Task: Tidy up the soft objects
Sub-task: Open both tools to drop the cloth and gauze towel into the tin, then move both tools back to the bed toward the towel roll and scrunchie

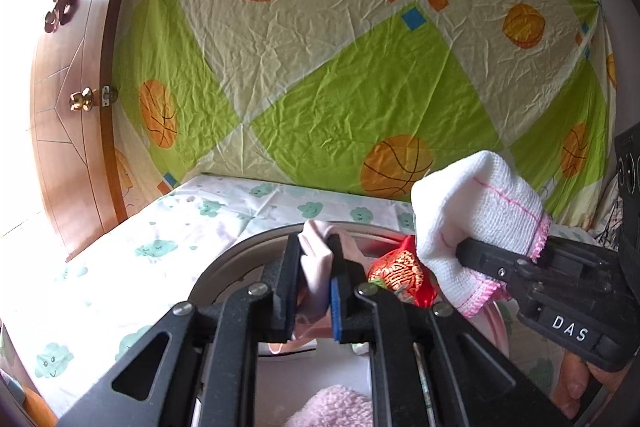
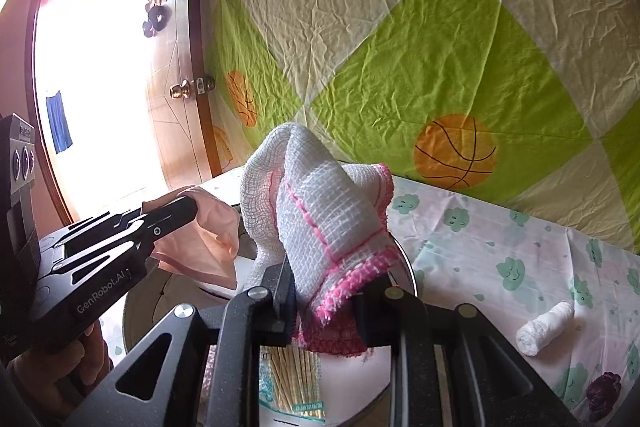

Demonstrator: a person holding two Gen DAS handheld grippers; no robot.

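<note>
My left gripper (image 1: 316, 275) is shut on a pale pink cloth (image 1: 318, 259), held above a round metal basin (image 1: 224, 267). The right wrist view shows the same pink cloth (image 2: 200, 239) hanging from the left gripper (image 2: 192, 205). My right gripper (image 2: 324, 303) is shut on a white woven cloth with pink stitched edging (image 2: 320, 211), which stands up in a loose fold. In the left wrist view that white cloth (image 1: 480, 215) and the right gripper (image 1: 464, 251) sit to the right. A red and gold pouch (image 1: 400, 275) lies in the basin.
A rolled white cloth (image 2: 544, 327) and a dark purple item (image 2: 604, 391) lie on the cloud-print table cover (image 2: 500, 247) at right. A fluffy pink cloth (image 1: 332, 407) and a packet of sticks (image 2: 292, 375) sit in the basin. A green patterned sheet (image 1: 340, 67) hangs behind; a wooden door (image 1: 68, 107) stands left.
</note>
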